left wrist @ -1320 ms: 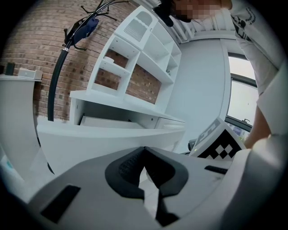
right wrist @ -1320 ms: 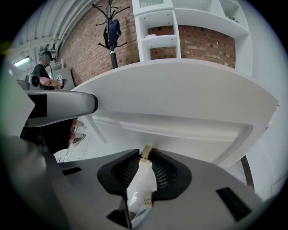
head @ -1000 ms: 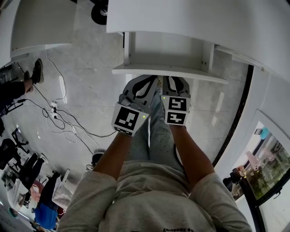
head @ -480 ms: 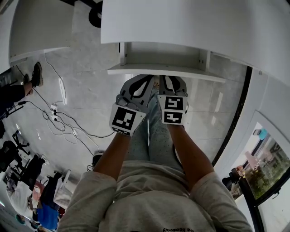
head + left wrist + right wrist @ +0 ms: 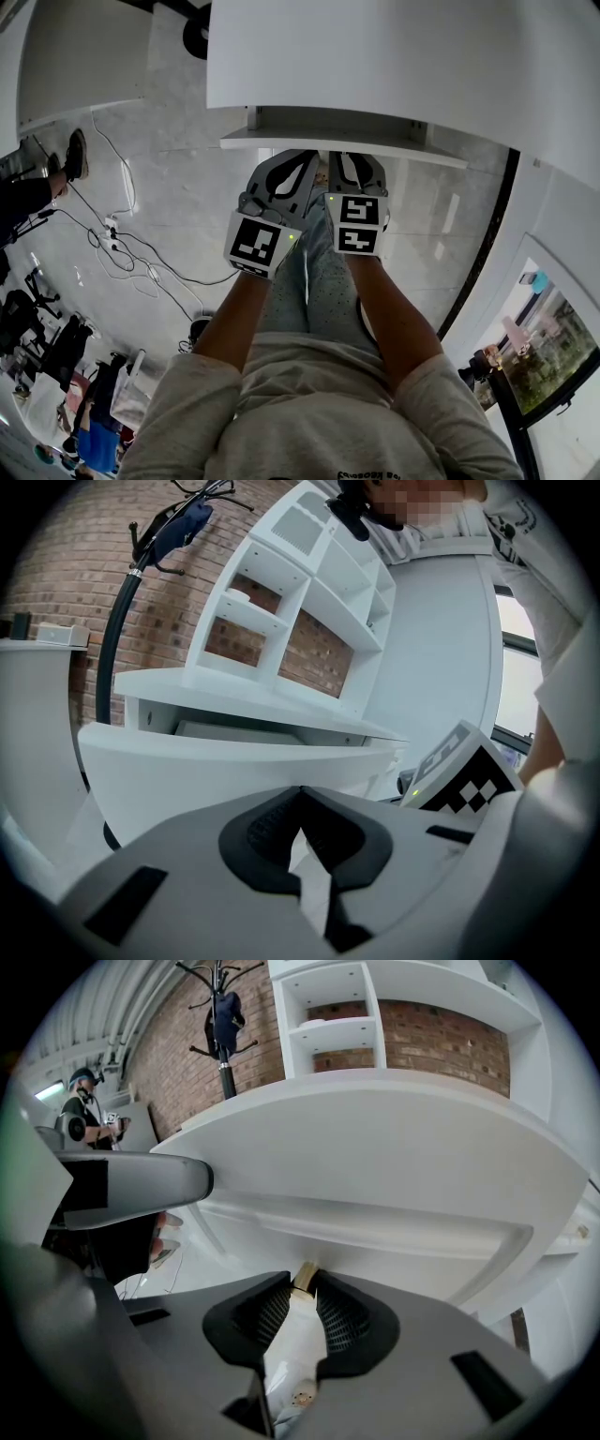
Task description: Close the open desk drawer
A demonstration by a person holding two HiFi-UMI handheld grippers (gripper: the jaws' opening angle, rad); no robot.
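Observation:
The white drawer's front panel (image 5: 342,143) sticks out a little from under the white desk top (image 5: 394,56). Both grippers are side by side with their tips against that panel. My left gripper (image 5: 307,159) is shut, with nothing between its black pads. My right gripper (image 5: 351,159) is shut too. In the left gripper view the drawer front (image 5: 234,761) fills the space just beyond my left gripper (image 5: 300,791), with a narrow dark gap above it under the desk top (image 5: 234,691). In the right gripper view my right gripper (image 5: 302,1281) points at the drawer's white underside (image 5: 375,1204).
A white shelf unit (image 5: 309,602) stands on the desk against a brick wall. Cables (image 5: 122,248) trail over the grey floor at left, near another white desk (image 5: 84,56). A coat stand (image 5: 220,1016) and a person (image 5: 89,1110) are further off. The wearer's legs (image 5: 319,281) are below the grippers.
The drawer has slid further in under the desk top, so less of its inside shows. Both grippers have moved forward with its front panel.

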